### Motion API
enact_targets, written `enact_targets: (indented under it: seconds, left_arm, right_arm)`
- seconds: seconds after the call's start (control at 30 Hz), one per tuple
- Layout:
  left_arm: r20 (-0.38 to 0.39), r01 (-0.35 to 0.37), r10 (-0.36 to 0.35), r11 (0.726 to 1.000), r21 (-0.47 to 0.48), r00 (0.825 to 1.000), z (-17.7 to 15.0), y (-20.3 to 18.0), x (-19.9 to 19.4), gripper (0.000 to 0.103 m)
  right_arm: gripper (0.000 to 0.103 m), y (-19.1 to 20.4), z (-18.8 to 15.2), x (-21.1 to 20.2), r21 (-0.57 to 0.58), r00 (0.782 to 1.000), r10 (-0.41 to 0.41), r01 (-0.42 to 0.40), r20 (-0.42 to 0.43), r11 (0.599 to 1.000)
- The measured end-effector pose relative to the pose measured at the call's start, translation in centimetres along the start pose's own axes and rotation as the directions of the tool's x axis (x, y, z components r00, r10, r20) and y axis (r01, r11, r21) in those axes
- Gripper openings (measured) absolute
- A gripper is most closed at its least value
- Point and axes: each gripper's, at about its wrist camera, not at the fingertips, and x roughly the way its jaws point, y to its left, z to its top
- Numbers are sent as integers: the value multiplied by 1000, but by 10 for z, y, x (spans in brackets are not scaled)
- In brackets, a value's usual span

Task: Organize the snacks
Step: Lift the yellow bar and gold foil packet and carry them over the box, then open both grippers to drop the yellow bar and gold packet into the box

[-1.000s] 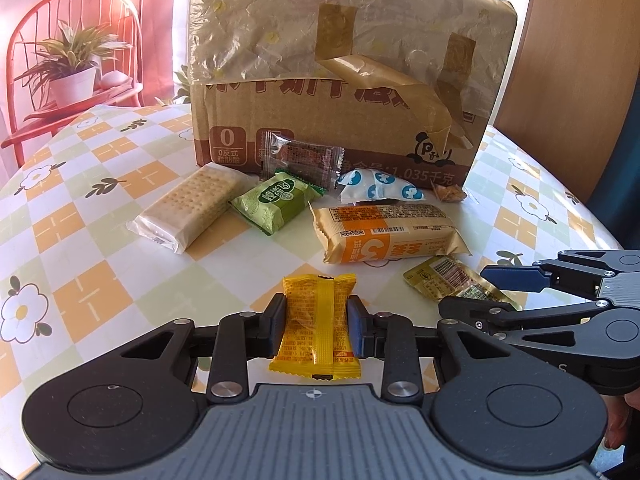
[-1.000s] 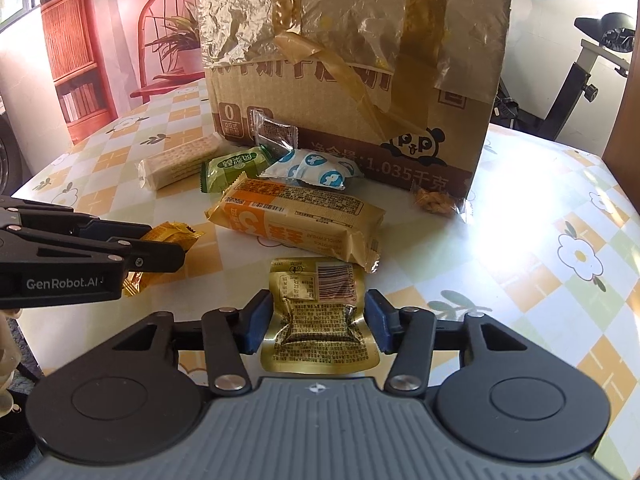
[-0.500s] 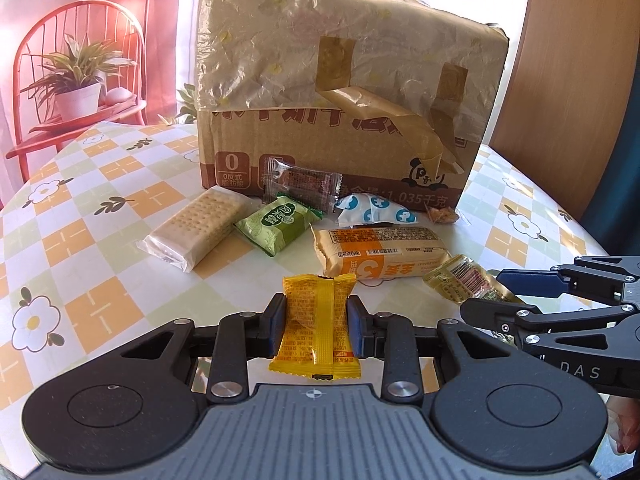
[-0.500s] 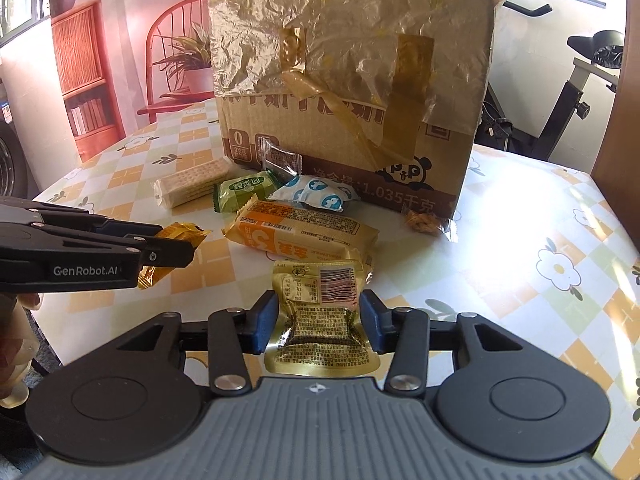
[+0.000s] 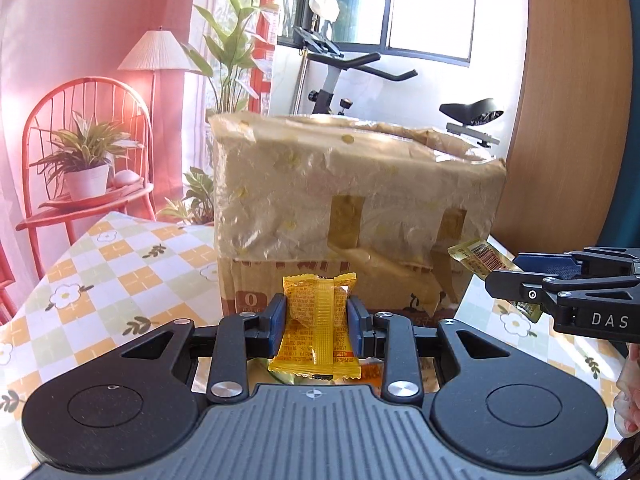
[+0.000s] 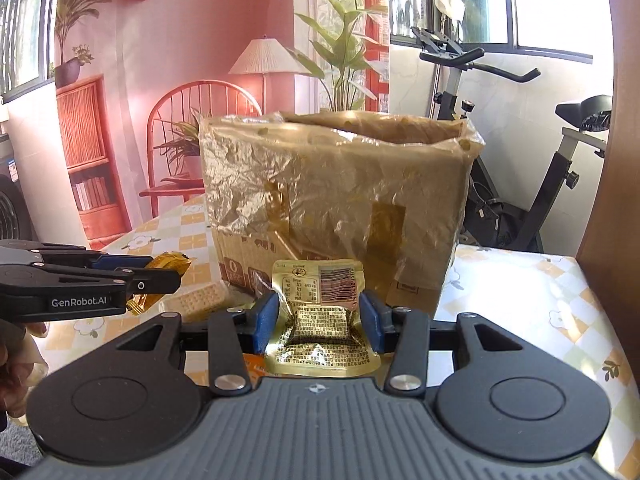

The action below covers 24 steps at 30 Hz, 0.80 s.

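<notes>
My left gripper [image 5: 316, 316] is shut on a yellow snack packet [image 5: 318, 320], held upright in the air in front of the cardboard box [image 5: 352, 208]. My right gripper [image 6: 318, 322] is shut on a gold foil pouch [image 6: 320, 316], also lifted before the box [image 6: 336, 200], whose top stands open. In the left wrist view the right gripper [image 5: 500, 276] shows at the right edge with the gold pouch [image 5: 476, 258] in it. In the right wrist view the left gripper [image 6: 160, 274] shows at the left with the yellow packet [image 6: 168, 264]. A cracker pack [image 6: 200, 300] lies on the table below.
The box stands on a table with a chequered flower cloth [image 5: 120, 280]. Behind it are a red chair with a potted plant [image 5: 86, 172], a floor lamp [image 5: 154, 54] and an exercise bike [image 6: 520, 140]. A wooden panel [image 5: 568, 120] rises at the right.
Both grippers have risen with their packets, from table level to about the upper half of the box. The other snacks on the table have dropped out of view, and the room behind has come into view.
</notes>
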Motion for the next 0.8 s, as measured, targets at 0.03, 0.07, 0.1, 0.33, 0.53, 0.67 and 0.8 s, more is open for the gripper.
enact_targets:
  seconds: [0.03,0.07,0.1,0.33,0.53,0.67,0.8]
  left_arm:
    - [21,-1,1,1000,1,1000,10,2,-2,34]
    - [39,-2,2,1000,3,999,19,3,-3,34]
    - [62,-5,4,1000,4,998,33,3,-4,34]
    - [166,-4,5,1000,-10,986,106,2,8,34]
    - [168,-28,28,1000,-1,985,150,-2,46,34]
    - [156,-49,45,998,24,987,171,-7,75,34]
    - [133,-71,65,997,37,989,182,-8,100,34]
  right_arm:
    - [47,-3,10,-1,-2,1000,1,-1,19,1000]
    - [47,-6,19,-2,-3,999,1,-1,37,1000]
    - [47,-9,30,-3,-1,998,1,0,57,1000]
    - [47,-27,92,11,-14,989,-13,15,144,1000]
    - [47,-54,134,51,30,989,-29,25,145,999]
    - [47,-63,147,77,24,990,-45,42,133,999]
    - [47,-71,151,100,32,993,-52,49,102,998]
